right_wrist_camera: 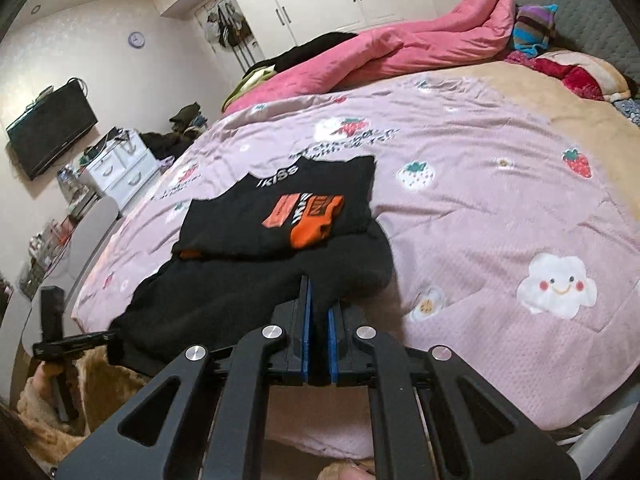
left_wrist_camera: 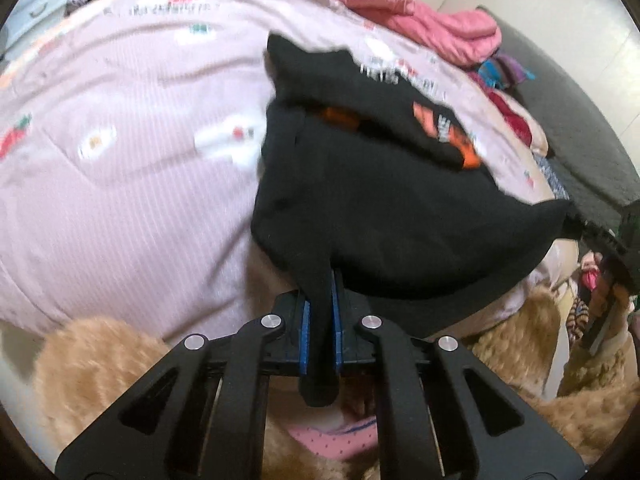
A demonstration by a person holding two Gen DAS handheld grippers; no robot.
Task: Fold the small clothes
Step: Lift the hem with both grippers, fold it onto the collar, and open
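Wide bed (right_wrist_camera: pixel 500 208) under a lilac quilt printed with strawberries and clouds, a pink duvet (right_wrist_camera: pixel 400 52) heaped along its far edge. On the quilt, toward the near edge: a small black garment (right_wrist_camera: pixel 256 280) with orange patches (right_wrist_camera: pixel 308 220), its far part already doubled over and lying flat, its near hem raised off the quilt and stretched crosswise, parallel to the bed's near edge.

At one end of that hem, the left gripper (left_wrist_camera: pixel 320 312): blue pads pressed together on a bunched fold of black cloth that hangs down through them. At the other end, the right gripper (right_wrist_camera: pixel 318 324): pads pinching the opposite corner of the same hem. Each visible from the other's camera, off at the hem's far end.

Relation that matters: garment lying straight ahead of both grippers, away from the near edge, long axis running from near edge toward the far one. Neither hand nearer; both level along the hem. Likely next: hem carried forward over the doubled part, both ends together, so the fold lands square rather than skewed.
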